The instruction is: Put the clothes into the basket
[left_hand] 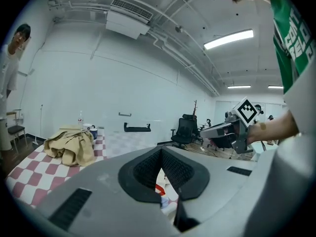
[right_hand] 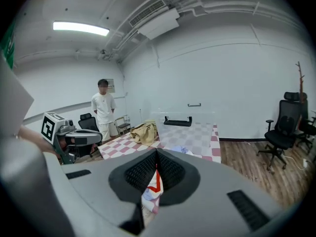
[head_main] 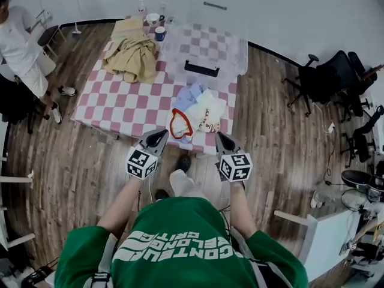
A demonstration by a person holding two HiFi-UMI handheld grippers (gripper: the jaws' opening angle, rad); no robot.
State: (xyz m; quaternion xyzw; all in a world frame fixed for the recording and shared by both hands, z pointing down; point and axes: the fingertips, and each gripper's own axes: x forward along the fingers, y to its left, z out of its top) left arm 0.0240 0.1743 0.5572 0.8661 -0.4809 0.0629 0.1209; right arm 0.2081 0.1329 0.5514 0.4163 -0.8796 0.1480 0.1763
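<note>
A heap of white, light-blue and red-trimmed clothes (head_main: 197,114) lies at the near edge of the pink-checked table (head_main: 120,107). Farther back on the left lies a tan garment (head_main: 132,56) (left_hand: 74,144) (right_hand: 145,131). Behind the heap stands a clear basket (head_main: 204,53) with a black handle (left_hand: 137,128) (right_hand: 177,121). My left gripper (head_main: 158,137) (left_hand: 160,158) and right gripper (head_main: 222,139) (right_hand: 157,158) hover side by side just short of the table edge, both shut and empty. In both gripper views, bits of the heap (right_hand: 153,186) show past the jaws.
A person in white (head_main: 21,50) (right_hand: 103,110) stands left of the table. A blue mug (head_main: 160,33) and bottles sit at the table's far edge. Black office chairs (head_main: 336,77) stand to the right on the wooden floor. My foot (head_main: 183,162) is below the table edge.
</note>
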